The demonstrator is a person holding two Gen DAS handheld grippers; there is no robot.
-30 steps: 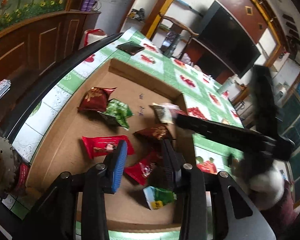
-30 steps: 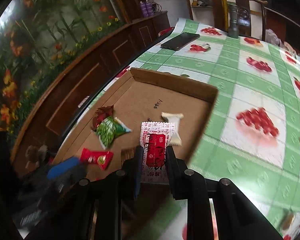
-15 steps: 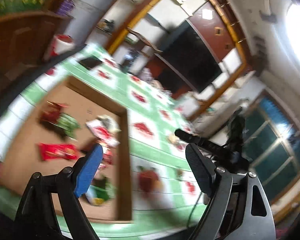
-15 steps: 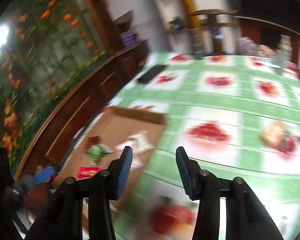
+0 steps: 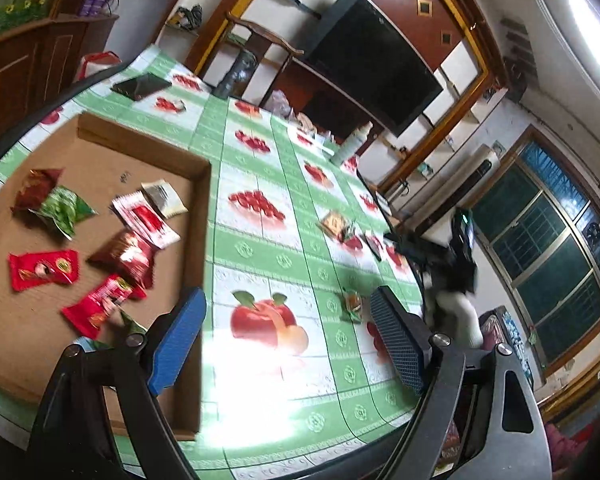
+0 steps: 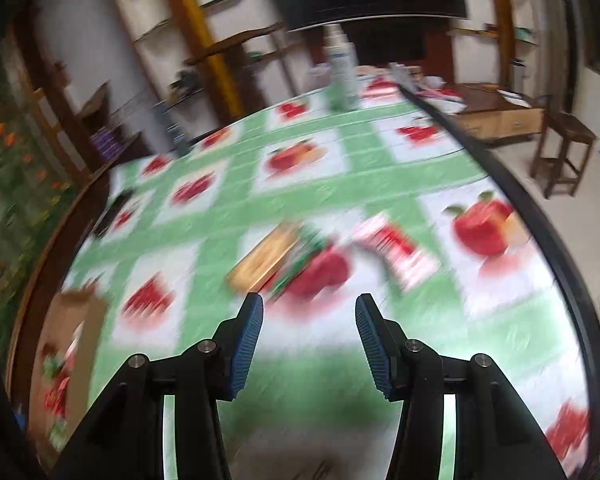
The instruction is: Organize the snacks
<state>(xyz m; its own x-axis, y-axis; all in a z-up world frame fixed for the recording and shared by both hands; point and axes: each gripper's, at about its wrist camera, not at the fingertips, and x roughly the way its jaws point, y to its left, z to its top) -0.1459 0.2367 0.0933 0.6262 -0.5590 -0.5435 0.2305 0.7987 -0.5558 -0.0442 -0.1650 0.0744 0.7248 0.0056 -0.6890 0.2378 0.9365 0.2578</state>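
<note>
Green fruit tablecloth bare beside cardboard tray, left gripper wide and empty, right gripper just opened, empty

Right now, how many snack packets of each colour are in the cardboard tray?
Bright red packets: 2
Dark red packets: 2
Green packets: 2, one half hidden
Red-and-white packet: 1
Off-white packet: 1
Total: 8

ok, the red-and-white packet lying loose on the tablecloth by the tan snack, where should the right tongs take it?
Probably across its narrow width at mid-length, coming from above. The red-and-white packet lies flat and slanted on the tablecloth, so its long edges are the only sides the open right tongs can close on. Roll the wrist to match the slant. The tan snack sits apart. Blur hides finer detail.
</note>
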